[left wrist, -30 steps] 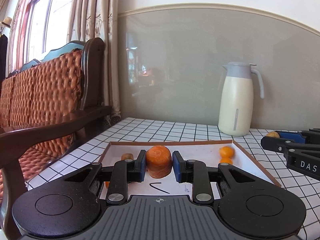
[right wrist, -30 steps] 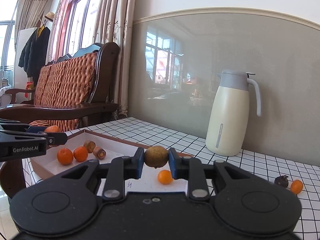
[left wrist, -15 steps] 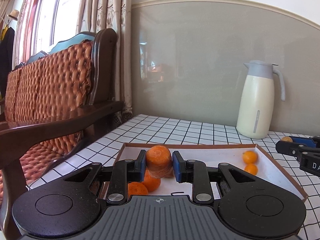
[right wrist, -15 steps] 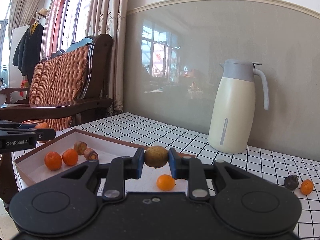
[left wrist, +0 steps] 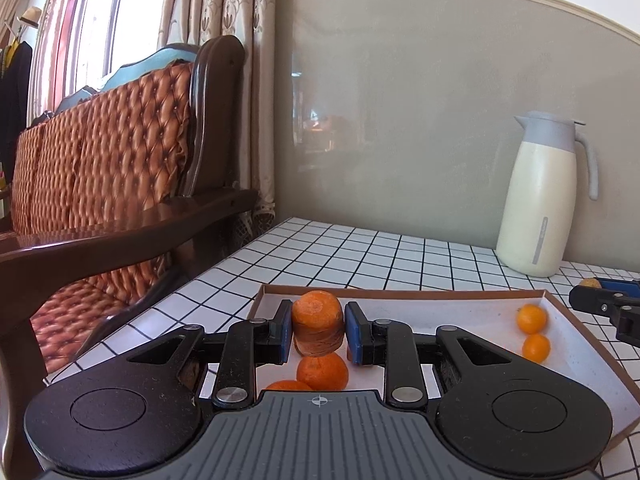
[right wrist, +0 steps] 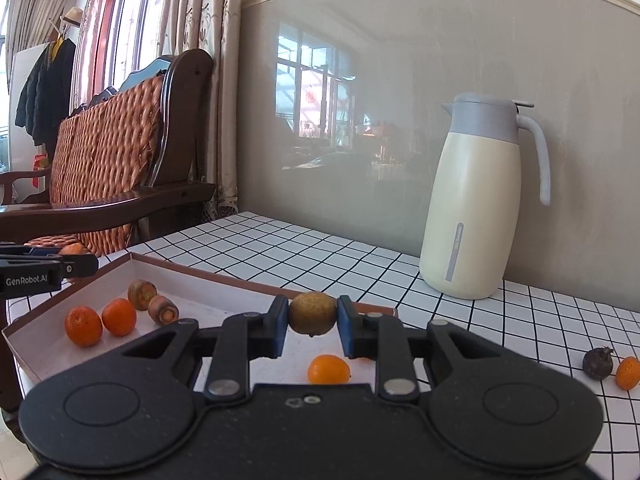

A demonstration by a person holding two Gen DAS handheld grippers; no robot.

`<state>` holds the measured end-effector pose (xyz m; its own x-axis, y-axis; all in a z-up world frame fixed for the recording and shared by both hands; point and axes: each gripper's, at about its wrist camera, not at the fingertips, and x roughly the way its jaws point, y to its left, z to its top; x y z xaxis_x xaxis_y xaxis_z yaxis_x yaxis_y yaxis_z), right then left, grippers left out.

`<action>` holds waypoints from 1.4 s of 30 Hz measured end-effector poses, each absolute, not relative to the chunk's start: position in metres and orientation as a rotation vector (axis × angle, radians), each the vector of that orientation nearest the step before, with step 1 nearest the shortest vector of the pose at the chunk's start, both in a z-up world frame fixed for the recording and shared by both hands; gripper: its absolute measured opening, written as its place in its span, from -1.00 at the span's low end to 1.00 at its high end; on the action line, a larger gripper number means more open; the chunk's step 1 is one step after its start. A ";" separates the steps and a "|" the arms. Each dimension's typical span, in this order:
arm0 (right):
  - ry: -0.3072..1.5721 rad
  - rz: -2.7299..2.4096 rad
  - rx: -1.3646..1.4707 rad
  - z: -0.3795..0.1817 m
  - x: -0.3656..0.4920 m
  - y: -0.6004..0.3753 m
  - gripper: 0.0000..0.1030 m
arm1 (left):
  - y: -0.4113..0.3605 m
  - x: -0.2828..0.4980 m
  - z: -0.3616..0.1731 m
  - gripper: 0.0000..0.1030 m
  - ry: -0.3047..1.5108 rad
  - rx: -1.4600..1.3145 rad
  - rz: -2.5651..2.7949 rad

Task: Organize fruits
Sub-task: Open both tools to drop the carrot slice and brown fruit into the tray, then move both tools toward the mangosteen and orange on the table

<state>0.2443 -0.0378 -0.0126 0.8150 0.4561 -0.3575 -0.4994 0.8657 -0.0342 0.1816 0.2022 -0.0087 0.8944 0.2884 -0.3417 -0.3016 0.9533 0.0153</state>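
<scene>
Two tongs over tray (left wrist: 592, 364), left tongs (left wrist: 318, 330) clamping stubby carrot chunk (left wrist: 318, 322), right tongs (right wrist: 312, 324) clamping dull yellow-brown fruit (right wrist: 312, 313)

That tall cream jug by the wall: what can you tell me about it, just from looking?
The jug is a tall, smooth, cream-coloured carafe with a pale grey top, a small pouring spout to the left and a curved grey handle on its right side. A slim grey strip runs down its front. The lid looks closed. It stands upright on the white checked tabletop, close to the grey wall, apart from the tray and the fruit. Nothing touches it but the table.
</scene>
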 end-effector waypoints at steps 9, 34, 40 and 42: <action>0.331 0.460 -0.088 -0.021 0.258 -0.046 0.88 | 0.201 0.175 -0.009 0.99 0.257 -0.064 0.349; 0.340 0.438 -0.141 -0.022 0.239 -0.062 0.88 | 0.157 0.168 -0.006 0.99 0.280 -0.001 0.259; 0.338 0.389 -0.142 -0.018 0.238 -0.087 0.88 | 0.127 0.174 -0.004 0.99 0.271 0.004 0.211; 0.337 0.360 -0.147 -0.017 0.238 -0.099 0.88 | 0.116 0.177 -0.004 0.99 0.270 0.003 0.192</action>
